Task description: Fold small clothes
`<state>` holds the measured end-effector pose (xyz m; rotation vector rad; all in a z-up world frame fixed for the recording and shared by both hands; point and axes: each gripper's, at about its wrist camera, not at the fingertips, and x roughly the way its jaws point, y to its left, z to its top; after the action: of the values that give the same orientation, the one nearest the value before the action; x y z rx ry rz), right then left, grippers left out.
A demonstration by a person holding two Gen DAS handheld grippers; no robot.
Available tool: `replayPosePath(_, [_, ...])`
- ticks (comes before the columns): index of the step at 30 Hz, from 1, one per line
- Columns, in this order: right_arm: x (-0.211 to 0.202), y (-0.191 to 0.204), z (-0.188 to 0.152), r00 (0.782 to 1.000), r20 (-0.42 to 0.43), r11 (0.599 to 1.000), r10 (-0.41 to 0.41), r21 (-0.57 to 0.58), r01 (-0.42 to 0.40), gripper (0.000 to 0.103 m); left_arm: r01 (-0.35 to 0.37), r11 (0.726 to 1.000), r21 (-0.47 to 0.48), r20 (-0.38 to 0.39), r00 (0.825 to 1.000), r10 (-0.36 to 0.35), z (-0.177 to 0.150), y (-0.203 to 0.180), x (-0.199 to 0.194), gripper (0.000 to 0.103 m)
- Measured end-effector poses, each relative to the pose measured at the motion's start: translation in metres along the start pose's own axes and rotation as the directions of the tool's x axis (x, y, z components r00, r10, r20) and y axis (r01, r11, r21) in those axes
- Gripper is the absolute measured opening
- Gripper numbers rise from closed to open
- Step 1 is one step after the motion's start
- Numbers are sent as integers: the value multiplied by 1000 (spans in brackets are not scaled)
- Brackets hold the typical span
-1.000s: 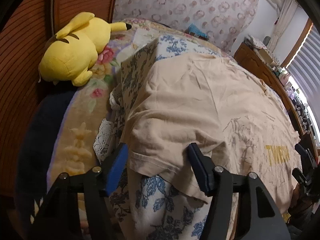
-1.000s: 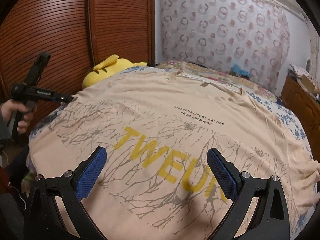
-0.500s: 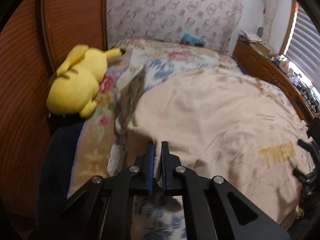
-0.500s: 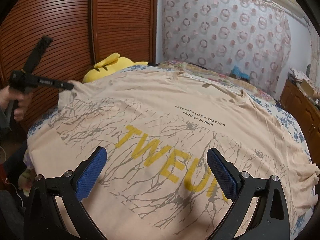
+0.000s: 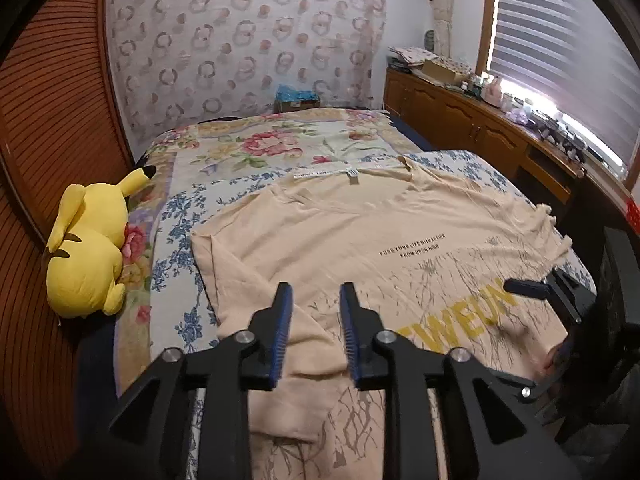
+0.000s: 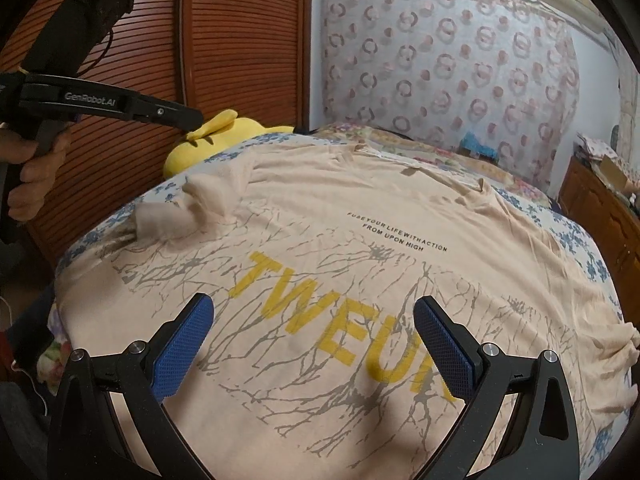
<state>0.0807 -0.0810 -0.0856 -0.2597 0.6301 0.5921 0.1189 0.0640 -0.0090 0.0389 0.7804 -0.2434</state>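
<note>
My left gripper [image 5: 314,334] hangs above the beige T-shirt [image 5: 360,232] spread on the bed [image 5: 176,216], its sleeve [image 6: 192,208] folded inward; the jaws, just reopening, stand narrowly apart and empty. My right gripper [image 6: 314,346] hovers wide open, holding nothing.

Beige printed T-shirt [image 6: 360,240], flat on bed, left sleeve folded inward

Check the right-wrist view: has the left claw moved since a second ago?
Yes. The left claw has come up and inward: it sat low against the wooden doors, now it hangs above the plush toy, jaws reopened and empty, sleeve dropped on the shirt.
</note>
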Motion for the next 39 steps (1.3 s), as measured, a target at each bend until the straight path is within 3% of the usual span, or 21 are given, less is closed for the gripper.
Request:
replayPosePath(6, [0, 0, 0, 1000, 1, 1000, 0, 1, 0, 102, -42, 999, -15, -55, 998, 41, -26, 18, 6, 61])
replayPosePath(12, [0, -1, 0, 1000, 1, 1000, 0, -1, 0, 102, -121, 991, -64, -158, 981, 110, -64, 56, 28, 61])
replayPosePath(18, [-1, 0, -1, 1000, -6, 1000, -3, 0, 3, 102, -138, 985, -105, -198, 973, 116, -87, 74, 41, 62])
replayPosePath(28, [3, 5, 7, 999, -32, 999, 33, -18, -34, 101, -132, 984, -124, -61, 990, 125, -98, 78, 37, 65])
replayPosePath(34, [16, 20, 42, 990, -37, 987, 138, -76, -141, 87, -131, 983, -125, -60, 990, 124, -97, 80, 36, 65])
replayPosePath(39, [52, 48, 72, 963, -87, 956, 255, -130, -265, 63, -132, 983, -131, -52, 991, 126, -97, 80, 36, 65])
